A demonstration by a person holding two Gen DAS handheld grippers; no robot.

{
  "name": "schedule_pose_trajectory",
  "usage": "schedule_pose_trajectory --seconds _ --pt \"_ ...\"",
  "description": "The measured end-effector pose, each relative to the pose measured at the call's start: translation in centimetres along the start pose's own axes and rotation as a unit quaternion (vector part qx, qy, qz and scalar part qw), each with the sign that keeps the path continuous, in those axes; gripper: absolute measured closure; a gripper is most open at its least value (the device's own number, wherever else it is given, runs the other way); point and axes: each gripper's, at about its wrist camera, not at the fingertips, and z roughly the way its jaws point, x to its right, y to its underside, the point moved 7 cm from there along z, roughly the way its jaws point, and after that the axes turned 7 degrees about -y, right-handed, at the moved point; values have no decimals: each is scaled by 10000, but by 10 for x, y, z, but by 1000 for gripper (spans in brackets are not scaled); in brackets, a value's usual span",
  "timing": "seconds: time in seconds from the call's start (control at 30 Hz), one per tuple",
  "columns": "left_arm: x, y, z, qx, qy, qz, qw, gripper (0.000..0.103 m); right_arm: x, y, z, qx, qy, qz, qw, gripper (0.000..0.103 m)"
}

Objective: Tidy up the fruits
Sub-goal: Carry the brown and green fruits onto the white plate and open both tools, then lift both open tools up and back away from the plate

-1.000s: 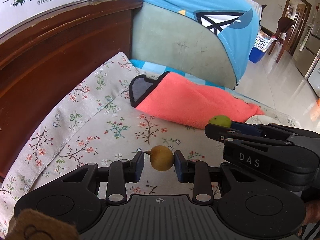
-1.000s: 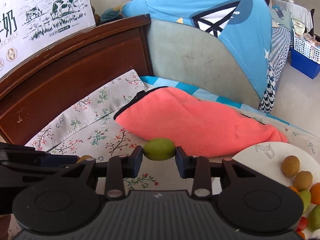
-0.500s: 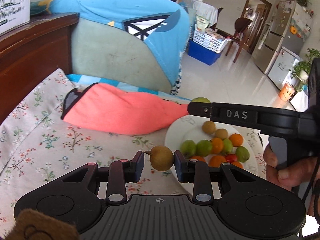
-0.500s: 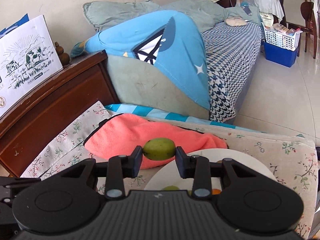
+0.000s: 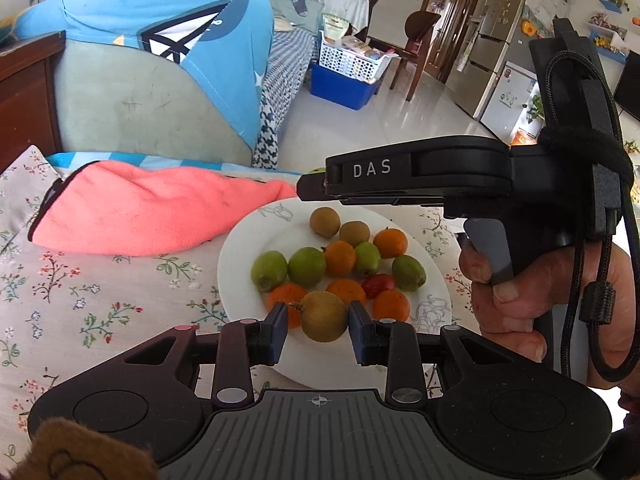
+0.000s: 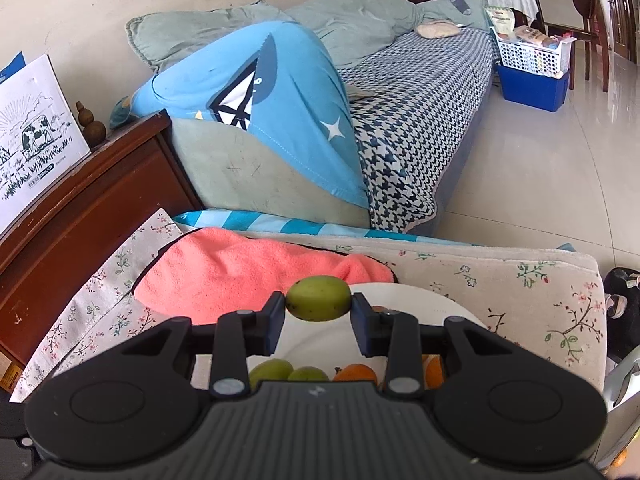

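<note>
My left gripper [image 5: 318, 330] is shut on a brown round fruit [image 5: 323, 317] and holds it over the near edge of a white plate [image 5: 244, 240]. The plate holds several green, orange, brown and red fruits [image 5: 307, 267]. My right gripper [image 6: 318, 316] is shut on a green fruit [image 6: 318, 298] and holds it above the far side of the same plate [image 6: 408, 294]. In the left wrist view the right gripper's body [image 5: 416, 174] stretches across above the plate, and only a sliver of its green fruit shows.
A pink towel [image 5: 140, 208] lies on the floral cloth [image 5: 80, 300] just left of the plate. A wooden headboard [image 6: 80, 200] stands at the left, a sofa with blue and grey cushions [image 6: 280, 120] behind. The cloth's right edge [image 6: 592, 280] drops to tiled floor.
Both grippers have swung right from the floral cloth and towel to over the plate, each still holding its fruit. The right gripper has risen higher above the plate.
</note>
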Motion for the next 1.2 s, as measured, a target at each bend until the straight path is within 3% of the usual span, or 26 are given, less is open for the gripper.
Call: schedule_pose_trajectory --seconds 0.43,0.5,0.57,0.97,1.07,1.2 --pt "17 10 10 -94 70 171 9998 71 9 11 13 -242 50 206 9995 66" --pt "17 9 9 -88 19 150 9998 63 11 12 14 -249 78 250 9993 65" --pt "16 7 7 -16 -79 134 9999 48 11 11 12 -226 99 279 9993 64" --pt "11 -1 -7 51 -336 83 9994 27 5 6 -11 -146 267 352 9989 61" --pt "11 0 -12 43 -418 115 9990 26 1 4 -24 -67 346 390 9986 59" --pt "10 3 -18 27 -546 135 9984 25 -2 1 -42 48 540 485 9974 48"
